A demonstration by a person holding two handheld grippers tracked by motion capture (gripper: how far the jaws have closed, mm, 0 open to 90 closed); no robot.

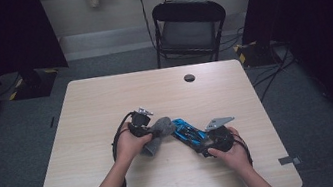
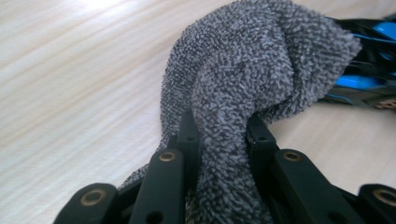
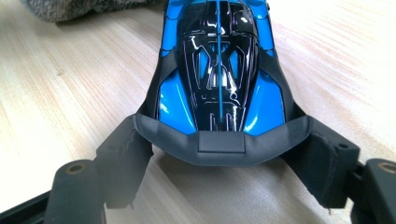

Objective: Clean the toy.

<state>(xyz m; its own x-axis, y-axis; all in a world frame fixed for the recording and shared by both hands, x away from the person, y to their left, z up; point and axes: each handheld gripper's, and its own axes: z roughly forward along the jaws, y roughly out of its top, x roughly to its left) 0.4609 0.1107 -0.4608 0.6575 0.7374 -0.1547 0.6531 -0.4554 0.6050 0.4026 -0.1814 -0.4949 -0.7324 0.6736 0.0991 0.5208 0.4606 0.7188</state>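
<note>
Surface: pale wood-grain table (image 1: 104, 98) with a round cable hole (image 1: 189, 77).
Room: grey carpet, black folding chair (image 1: 189, 29) behind the table, dark curtains at both sides.
Left gripper (image 1: 145, 125): clenched on a grey cloth (image 2: 261, 70).
Right gripper (image 1: 206, 143): jaws clasp the rear of a blue-and-black toy car (image 3: 219, 70).
Position: cloth touches the car's far end, mid-table.

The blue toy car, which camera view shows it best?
The right gripper view: the blue toy car shows close up, its glossy black and blue body and dark rear wing clear between the hand-held gripper's jaws. The high view shows the car small, beside the grey cloth. The left gripper view catches just its edge behind the cloth.
</note>
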